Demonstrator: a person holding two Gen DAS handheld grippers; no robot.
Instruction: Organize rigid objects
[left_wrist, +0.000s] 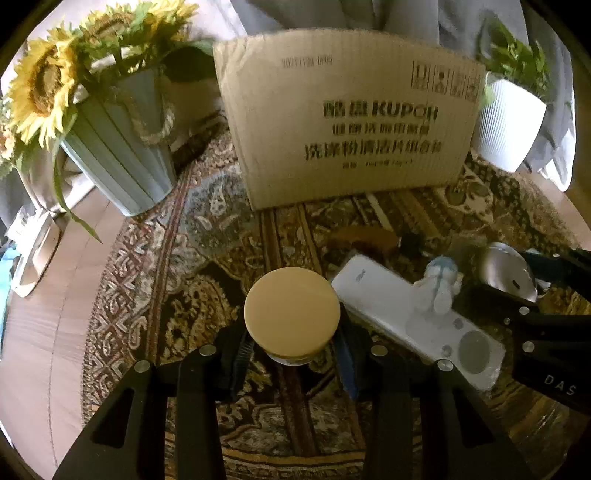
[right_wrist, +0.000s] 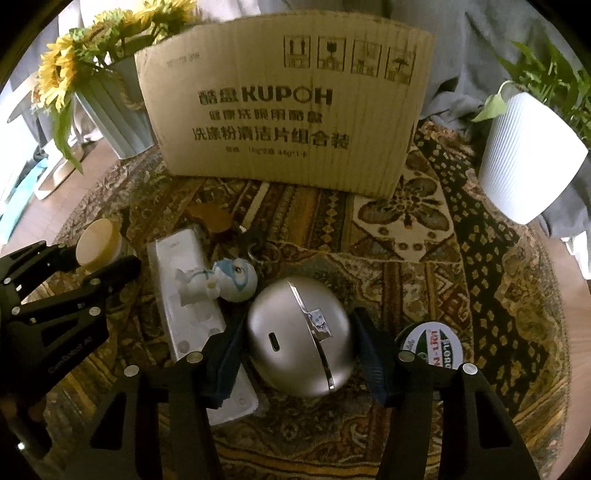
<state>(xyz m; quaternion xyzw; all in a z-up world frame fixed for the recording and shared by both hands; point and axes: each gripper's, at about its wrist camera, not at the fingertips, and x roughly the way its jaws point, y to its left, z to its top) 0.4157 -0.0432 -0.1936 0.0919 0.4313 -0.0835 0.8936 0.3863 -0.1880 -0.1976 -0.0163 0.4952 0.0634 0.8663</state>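
Observation:
My left gripper (left_wrist: 293, 350) is shut on a small jar with a cream lid (left_wrist: 291, 310), held just above the patterned rug. The jar also shows in the right wrist view (right_wrist: 98, 242). My right gripper (right_wrist: 299, 354) is shut on a silver egg-shaped case (right_wrist: 299, 336), which also shows in the left wrist view (left_wrist: 509, 271). Between them lie a white remote (left_wrist: 417, 317) and a small white-and-blue figurine (right_wrist: 218, 278) on a keyring. A cardboard box (right_wrist: 284, 107) stands behind.
A brown wooden piece (right_wrist: 210, 218) lies behind the remote. A round tin with a green-and-white label (right_wrist: 432, 347) sits by my right gripper. A sunflower pot (left_wrist: 118, 147) stands back left, a white ribbed planter (right_wrist: 528, 155) back right. The round rug (right_wrist: 424, 229) covers the table.

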